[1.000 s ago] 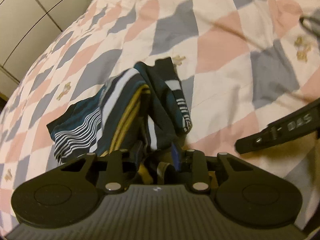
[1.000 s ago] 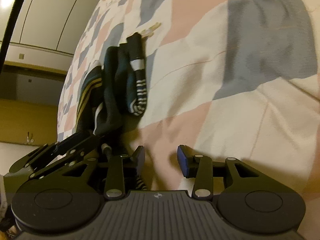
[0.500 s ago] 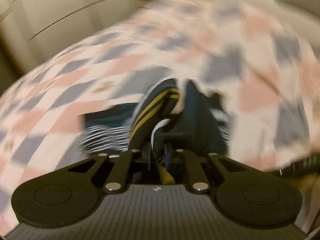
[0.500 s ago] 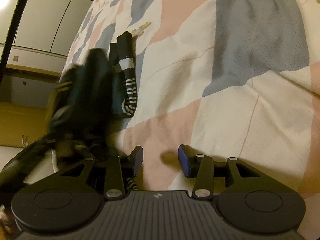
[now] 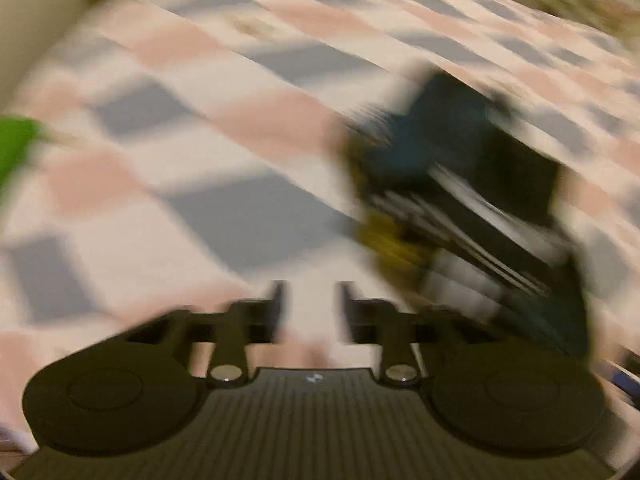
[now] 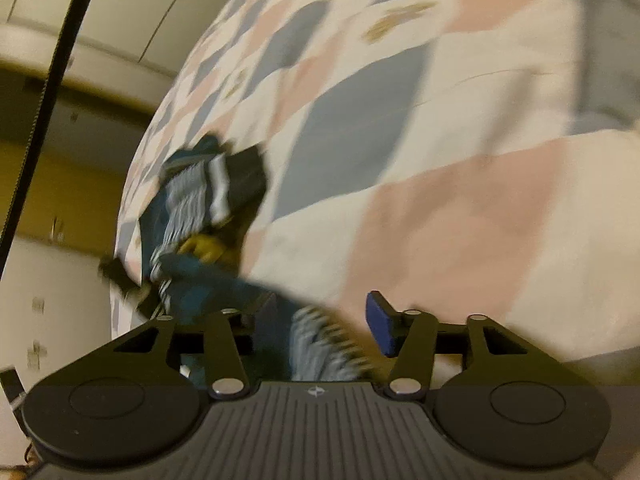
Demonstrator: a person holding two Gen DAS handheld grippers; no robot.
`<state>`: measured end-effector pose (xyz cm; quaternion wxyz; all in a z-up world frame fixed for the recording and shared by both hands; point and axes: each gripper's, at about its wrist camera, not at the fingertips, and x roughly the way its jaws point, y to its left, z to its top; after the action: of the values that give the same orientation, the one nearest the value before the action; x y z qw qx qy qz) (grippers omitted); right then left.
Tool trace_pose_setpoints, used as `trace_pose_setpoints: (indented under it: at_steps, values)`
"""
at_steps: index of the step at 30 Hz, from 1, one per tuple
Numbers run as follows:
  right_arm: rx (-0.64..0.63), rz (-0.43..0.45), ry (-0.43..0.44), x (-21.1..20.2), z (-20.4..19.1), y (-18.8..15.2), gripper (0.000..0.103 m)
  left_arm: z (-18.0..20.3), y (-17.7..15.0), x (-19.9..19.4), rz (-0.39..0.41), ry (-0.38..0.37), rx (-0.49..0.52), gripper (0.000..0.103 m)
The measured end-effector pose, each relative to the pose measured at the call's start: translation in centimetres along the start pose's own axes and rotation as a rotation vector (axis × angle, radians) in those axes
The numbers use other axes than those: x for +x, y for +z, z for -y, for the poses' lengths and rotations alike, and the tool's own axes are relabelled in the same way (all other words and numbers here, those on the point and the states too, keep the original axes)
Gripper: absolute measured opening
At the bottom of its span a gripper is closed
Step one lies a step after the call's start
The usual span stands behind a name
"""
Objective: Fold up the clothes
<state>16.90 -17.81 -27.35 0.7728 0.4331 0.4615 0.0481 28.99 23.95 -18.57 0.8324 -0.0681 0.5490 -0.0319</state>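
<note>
A dark teal garment (image 5: 472,200) with white stripes and a yellow band lies bunched on the checked bedspread (image 5: 200,128), to the right of my left gripper (image 5: 310,304). The left view is heavily blurred; the left jaws stand apart with only bedspread between them. In the right wrist view the same garment (image 6: 208,200) lies at the left, and a striped part of it (image 6: 320,344) lies between the spread jaws of my right gripper (image 6: 324,320), which is open.
The bedspread (image 6: 440,160) of pink, grey and white diamonds fills both views. A blurred green object (image 5: 16,148) shows at the left edge. Pale wardrobe panels (image 6: 120,8) and a black cable (image 6: 44,92) stand beyond the bed's edge.
My left gripper has opened and let go of the garment, then swung left so the garment now lies to its right. The garment dropped onto the bed; part now lies between my right jaws.
</note>
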Motion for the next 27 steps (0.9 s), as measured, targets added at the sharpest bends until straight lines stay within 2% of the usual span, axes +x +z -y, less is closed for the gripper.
trace_pose_setpoints:
  at_steps: [2,5,7,9,12,14,15,16,17,18,19,21,24,27]
  values:
    - [-0.043,-0.019,0.006,1.1,-1.6,-0.4,0.058,1.4,-0.9,1.2,-0.043,-0.135,-0.033,0.044]
    - [-0.138,-0.031,-0.022,2.4,-3.8,-0.6,0.074,2.2,-1.0,3.2,-0.099,-0.244,-0.144,0.058]
    - [-0.210,-0.035,-0.059,3.2,-4.8,-0.5,0.078,1.9,-1.2,4.0,-0.112,-0.288,-0.214,0.071]
    - [-0.259,-0.042,-0.084,4.0,-5.1,-0.4,0.078,1.5,-0.8,5.0,-0.130,-0.288,-0.259,0.072]
    - [-0.248,-0.057,-0.031,5.5,-4.9,1.0,0.079,0.8,-0.7,6.9,-0.172,-0.307,-0.340,0.074]
    - [-0.248,-0.082,0.018,6.8,-5.4,1.6,0.080,0.0,-1.1,7.9,-0.209,-0.339,-0.389,0.065]
    - [-0.250,-0.095,0.039,7.5,-5.6,1.9,0.080,-0.3,-1.5,8.1,-0.216,-0.359,-0.404,0.050]
    - [-0.253,-0.110,0.063,8.2,-5.9,2.1,0.080,-0.6,-1.7,8.1,-0.218,-0.371,-0.402,0.030]
    - [-0.262,-0.129,0.082,8.7,-6.3,2.1,0.081,-0.8,-1.9,8.0,-0.215,-0.378,-0.393,0.022]
    - [-0.277,-0.150,0.092,9.2,-6.7,1.9,0.077,-1.0,-2.2,7.6,-0.210,-0.381,-0.377,0.009]
    - [-0.306,-0.169,0.104,9.6,-7.2,1.6,0.046,-1.3,-2.4,7.0,-0.198,-0.374,-0.348,0.005]
    - [-0.363,-0.178,0.093,9.5,-8.2,0.9,0.012,-2.0,-2.7,5.3,-0.163,-0.351,-0.288,0.005]
    - [-0.397,-0.108,0.090,6.7,-9.0,0.4,0.010,-3.8,-3.0,1.6,-0.099,-0.314,-0.214,0.005]
    - [-0.376,-0.007,0.053,1.9,-9.1,0.8,0.009,-7.2,-3.1,-2.6,-0.029,-0.223,-0.168,0.004]
